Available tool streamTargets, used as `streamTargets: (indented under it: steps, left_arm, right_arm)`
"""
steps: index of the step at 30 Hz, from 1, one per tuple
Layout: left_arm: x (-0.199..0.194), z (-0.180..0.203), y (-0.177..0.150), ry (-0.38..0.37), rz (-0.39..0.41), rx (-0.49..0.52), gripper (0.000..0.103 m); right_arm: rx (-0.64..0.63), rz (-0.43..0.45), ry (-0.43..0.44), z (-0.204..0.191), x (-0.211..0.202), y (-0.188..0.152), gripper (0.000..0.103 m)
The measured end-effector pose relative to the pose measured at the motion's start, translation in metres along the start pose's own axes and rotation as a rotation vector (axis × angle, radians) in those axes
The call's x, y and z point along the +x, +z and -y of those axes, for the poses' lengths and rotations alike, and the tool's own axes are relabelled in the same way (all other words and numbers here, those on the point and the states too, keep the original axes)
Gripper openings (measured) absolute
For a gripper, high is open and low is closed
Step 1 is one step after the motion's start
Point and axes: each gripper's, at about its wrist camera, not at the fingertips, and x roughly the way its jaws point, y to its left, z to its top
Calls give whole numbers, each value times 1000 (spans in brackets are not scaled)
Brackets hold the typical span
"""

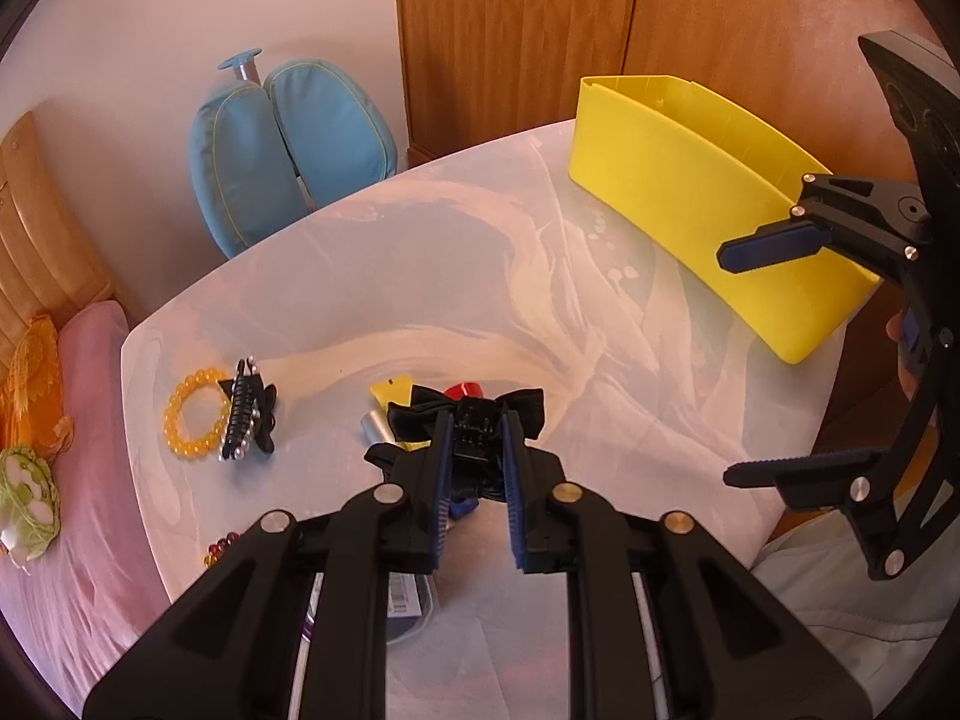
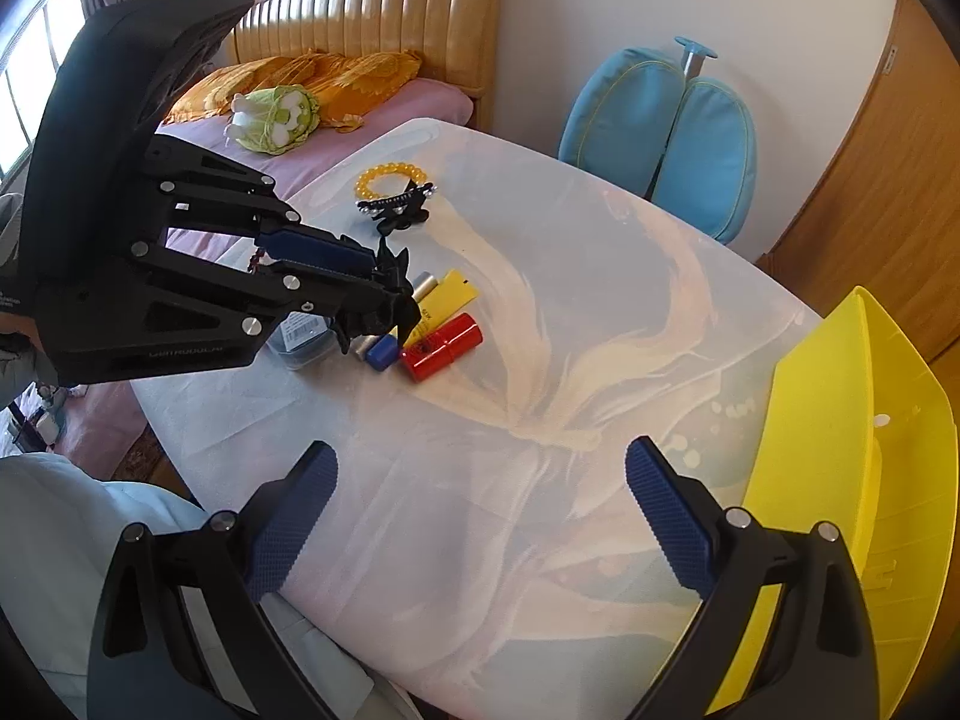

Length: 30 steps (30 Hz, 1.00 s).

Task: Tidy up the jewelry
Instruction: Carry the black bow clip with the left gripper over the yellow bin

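Note:
My left gripper (image 1: 475, 429) is shut on a black bow hair clip (image 1: 525, 411), held just above the table; it also shows in the right wrist view (image 2: 393, 294). Under it lie a red cylinder (image 2: 443, 345), a blue cylinder (image 2: 381, 353), a silver tube (image 2: 423, 282) and a yellow tag (image 2: 450, 297). A yellow bead bracelet (image 1: 195, 420) and a black pearl-studded claw clip (image 1: 246, 417) lie at the table's left. My right gripper (image 2: 480, 516) is open and empty near the yellow bin (image 1: 708, 198), also seen in the left wrist view (image 1: 729, 360).
The table (image 1: 420, 276) has a pale patterned cloth. A red bead string (image 1: 219, 546) lies at its left edge. A clear box with a barcode label (image 2: 303, 339) sits under the left gripper. A bed with pink sheet (image 1: 90, 480), blue chair (image 1: 288, 144) and wooden wardrobe (image 1: 540, 30) surround the table.

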Motion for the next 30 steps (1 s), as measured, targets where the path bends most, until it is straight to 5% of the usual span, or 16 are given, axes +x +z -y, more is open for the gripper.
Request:
streamTargets:
  steps: [9,17,23,30]
  left_arm:
    - [-6,25,78,-31,106,170,17]
    - [3,88,154,-93,181,352,17]
    - [29,138,188,-164,173,449,17]
    - [78,193,214,-225,80,571,17]
  right_arm:
    - [120,124,-131,49,-52,10,98]
    - [312,163,-277,122,-90,-24,98]
    - [490,165,-351,176,-108,-64,98]
    - [567,56,-352,222,-94,-101,98]
